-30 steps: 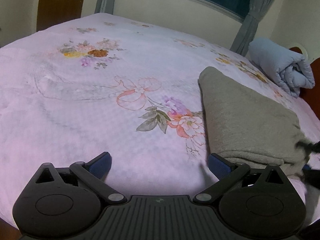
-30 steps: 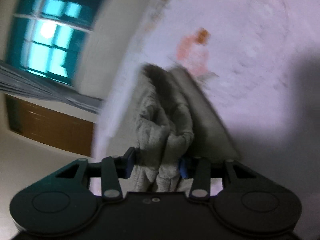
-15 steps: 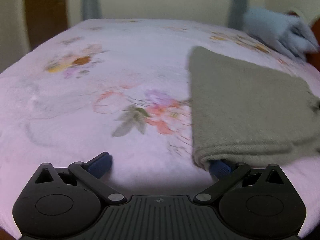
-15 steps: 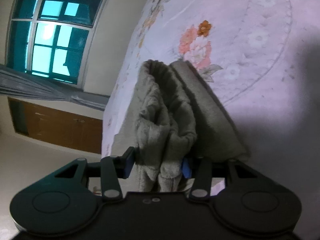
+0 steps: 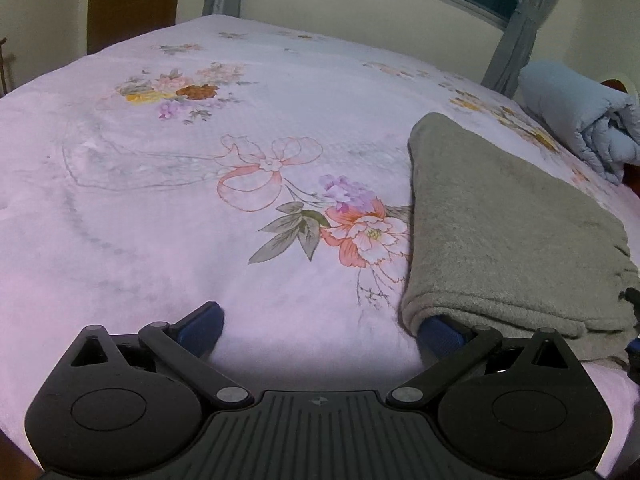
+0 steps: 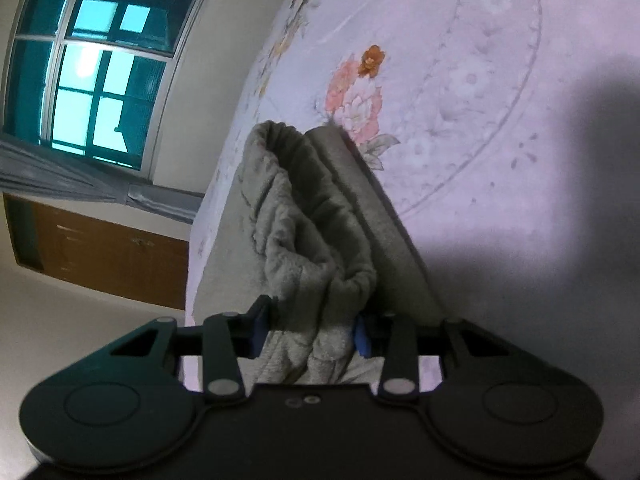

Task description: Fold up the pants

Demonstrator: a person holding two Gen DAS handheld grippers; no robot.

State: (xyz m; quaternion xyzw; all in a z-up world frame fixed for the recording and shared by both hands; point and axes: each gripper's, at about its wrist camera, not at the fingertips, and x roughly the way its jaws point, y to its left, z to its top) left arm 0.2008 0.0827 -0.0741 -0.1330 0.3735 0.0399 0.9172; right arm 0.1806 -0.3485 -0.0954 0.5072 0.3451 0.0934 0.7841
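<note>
While the folded grey fleece pants (image 5: 508, 236) lie flat on the pink flowered bed sheet (image 5: 160, 208), the left gripper (image 5: 320, 324) sits low by their near corner with its two blue pads far apart and nothing pinched between them; one blue pad (image 5: 200, 324) rests on the bare sheet well away from the pants; the other pad (image 5: 442, 332) is tucked just under the near edge of the pants, so the grey cloth hangs over it. From the right wrist view, the right gripper (image 6: 310, 330) has the bunched, wrinkly end of the pants (image 6: 304, 248) between its blue pads, and both pads press on the cloth; its jaws have just been closing, with the cloth between them. Beyond that bunched end, the pants stretch away from the gripper as a thick folded stack on the sheet (image 6: 460, 100). A pink and orange printed flower (image 5: 364, 236) on the sheet sits just beside the long side edge of the pants. Past the far end of the pants, a rolled pale blue quilt (image 5: 580, 120) lies near the edge of the bed; behind the pants are a window (image 6: 92, 68) with grey curtains (image 5: 516, 32) and a brown wooden door (image 5: 132, 0).
</note>
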